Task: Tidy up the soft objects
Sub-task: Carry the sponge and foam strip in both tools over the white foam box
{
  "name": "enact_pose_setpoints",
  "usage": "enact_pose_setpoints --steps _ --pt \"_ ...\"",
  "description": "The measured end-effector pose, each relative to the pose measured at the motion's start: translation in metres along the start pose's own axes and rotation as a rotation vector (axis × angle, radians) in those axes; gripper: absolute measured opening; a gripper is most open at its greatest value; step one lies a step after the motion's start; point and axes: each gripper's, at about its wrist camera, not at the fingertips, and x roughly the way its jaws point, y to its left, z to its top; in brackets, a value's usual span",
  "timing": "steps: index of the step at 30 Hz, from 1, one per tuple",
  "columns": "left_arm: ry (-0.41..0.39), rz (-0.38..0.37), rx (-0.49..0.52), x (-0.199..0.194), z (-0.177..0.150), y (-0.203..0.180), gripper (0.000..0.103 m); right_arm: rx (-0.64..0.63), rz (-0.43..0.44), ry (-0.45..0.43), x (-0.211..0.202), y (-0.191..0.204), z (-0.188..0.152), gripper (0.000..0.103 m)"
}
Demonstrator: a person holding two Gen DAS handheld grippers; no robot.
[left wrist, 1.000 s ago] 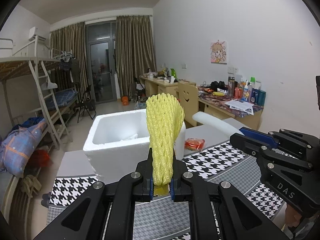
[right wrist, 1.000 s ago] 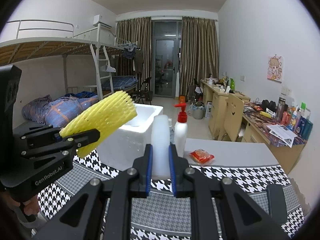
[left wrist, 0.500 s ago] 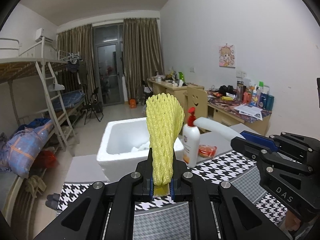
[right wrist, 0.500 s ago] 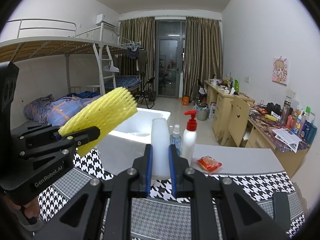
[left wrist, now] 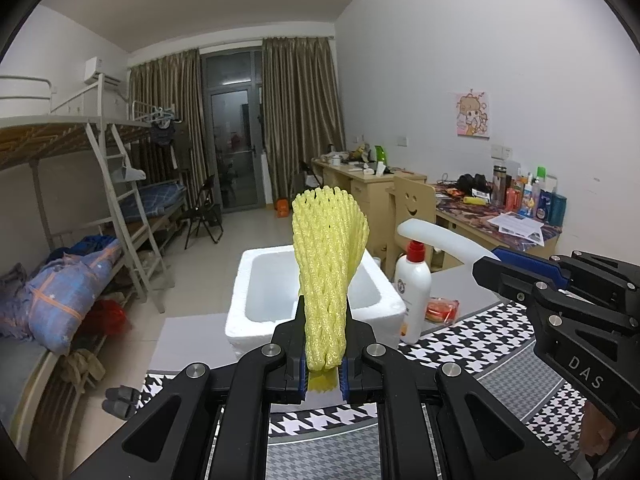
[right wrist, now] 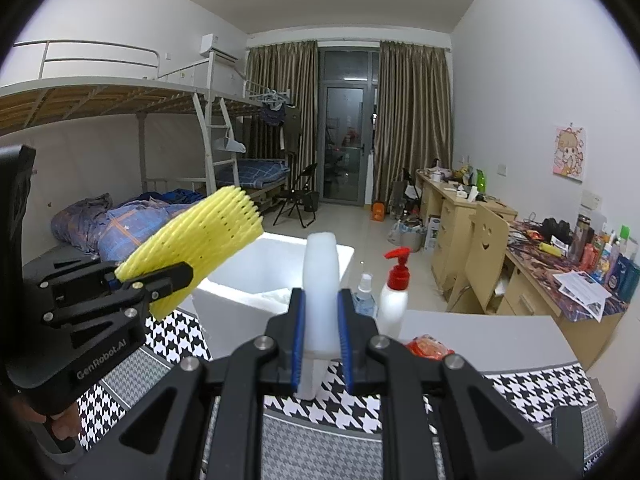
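My left gripper is shut on a yellow foam net sleeve and holds it upright above the table, in front of the open white foam box. My right gripper is shut on a white foam strip, also raised, with the foam box just behind it. In the left wrist view the right gripper shows at the right with the white foam strip. In the right wrist view the left gripper shows at the left with the yellow sleeve.
A white pump bottle with a red top and a small clear spray bottle stand right of the box. A red snack packet lies behind them. The table carries a houndstooth mat. Bunk beds left, desks right.
Both grippers have risen and drawn back from the foam box, still holding their foam pieces. The pump bottle and spray bottle have come into view beside the box.
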Motion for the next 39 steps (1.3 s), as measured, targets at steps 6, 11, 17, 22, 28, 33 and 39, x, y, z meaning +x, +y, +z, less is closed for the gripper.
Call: enact_pose_setpoints --steps 6,11,17,22,28,33,39 --pt "-0.008 0.011 -0.002 0.002 0.003 0.003 0.012 -0.011 0.010 -0.004 0.010 0.003 0.006 0.019" --pt "-0.012 0.033 -0.018 0.004 0.004 0.011 0.012 -0.010 0.027 0.014 0.020 0.004 0.009 0.019" --pt "-0.001 0.072 -0.033 0.009 0.003 0.023 0.012 -0.015 0.036 0.019 0.029 0.007 0.013 0.019" --pt "0.008 0.104 -0.039 0.013 0.002 0.030 0.012 -0.019 0.047 0.027 0.038 0.009 0.016 0.019" --pt "0.017 0.126 -0.051 0.015 0.001 0.037 0.012 -0.027 0.053 0.034 0.047 0.013 0.018 0.019" --pt "0.020 0.145 -0.061 0.016 0.000 0.042 0.012 -0.036 0.059 0.049 0.056 0.016 0.020 0.019" --pt "0.032 0.168 -0.075 0.017 -0.004 0.052 0.012 -0.032 0.082 0.075 0.071 0.016 0.024 0.019"
